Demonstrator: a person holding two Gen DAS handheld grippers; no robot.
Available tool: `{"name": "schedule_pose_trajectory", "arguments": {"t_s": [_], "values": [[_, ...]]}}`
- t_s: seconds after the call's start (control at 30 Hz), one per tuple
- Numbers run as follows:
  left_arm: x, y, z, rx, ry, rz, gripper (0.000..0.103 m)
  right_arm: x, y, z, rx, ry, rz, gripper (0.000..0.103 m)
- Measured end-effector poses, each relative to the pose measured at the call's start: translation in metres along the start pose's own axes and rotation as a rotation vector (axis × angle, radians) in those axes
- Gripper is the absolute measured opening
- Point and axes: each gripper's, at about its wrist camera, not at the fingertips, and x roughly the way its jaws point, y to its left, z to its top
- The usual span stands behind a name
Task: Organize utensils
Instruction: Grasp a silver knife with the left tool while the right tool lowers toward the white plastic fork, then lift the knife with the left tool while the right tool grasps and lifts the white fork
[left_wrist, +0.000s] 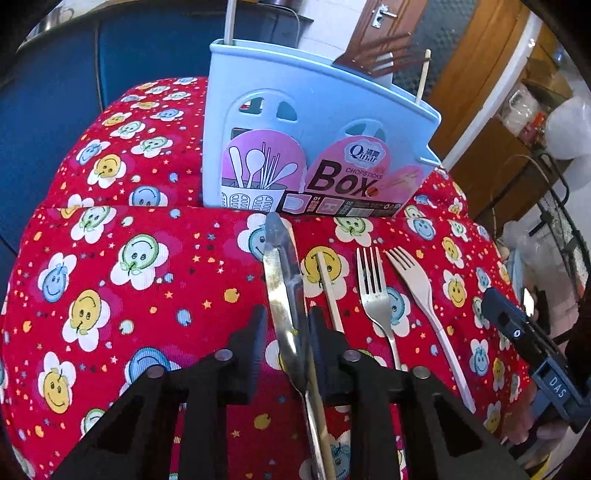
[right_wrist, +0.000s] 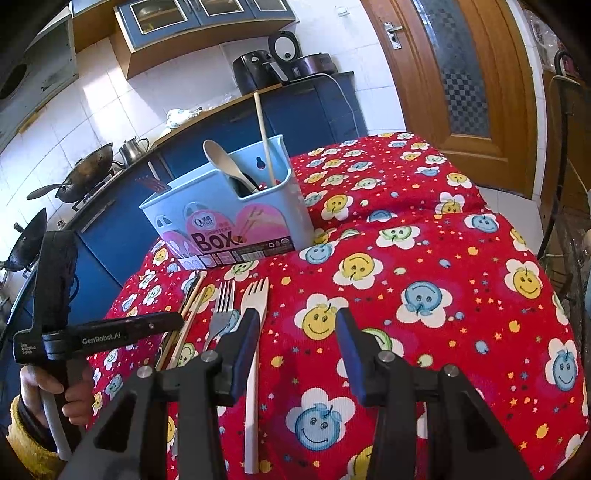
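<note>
While the left wrist view looks down the table, the left gripper sits at six o'clock with its jaws drawn narrow around a metal knife. The right-hand pad looks pressed to the blade's edge; whether the left pad touches it I cannot tell. The knife lies on the red smiley tablecloth, tip toward twelve. Just at its three o'clock side lies a pale chopstick, then a metal fork, then a cream plastic fork, all side by side. At twelve o'clock stands the blue chopsticks box, upright, with sticks and dark-red chopsticks poking from its top. The right gripper peeks in at three o'clock.

Over to the right wrist view: the right gripper hangs at six o'clock, jaws about half spread, nothing between them but cloth. Its left finger lies over the plastic fork's handle; contact is unclear. At eleven o'clock the box holds a wooden spoon, a dark utensil and a long stick in its near compartment, and red chopsticks in the far one. A hand grips the left gripper at eight o'clock.
</note>
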Motion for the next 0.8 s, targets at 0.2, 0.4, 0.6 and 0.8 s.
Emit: {"name": "schedule_pose_trajectory", "arguments": {"t_s": [0.2,0.4,0.6,0.8], "values": [[-0.006,0.003,-0.002,-0.014,-0.029,-0.038,0.003,0.003,0.007,-0.001,-0.018,0.018,0.001,0.046],[-0.014,0.01,-0.005,-0.009,-0.058,-0.041,0.002,0.008,0.017,0.001,-0.057,0.052,-0.004,0.046],[-0.017,0.019,-0.006,-0.031,-0.057,-0.058,0.002,0.02,0.028,0.008,-0.105,0.113,-0.01,0.046],[-0.006,0.01,-0.006,0.008,-0.007,-0.05,0.004,0.044,0.037,0.016,-0.148,0.205,-0.011,0.046]]}}
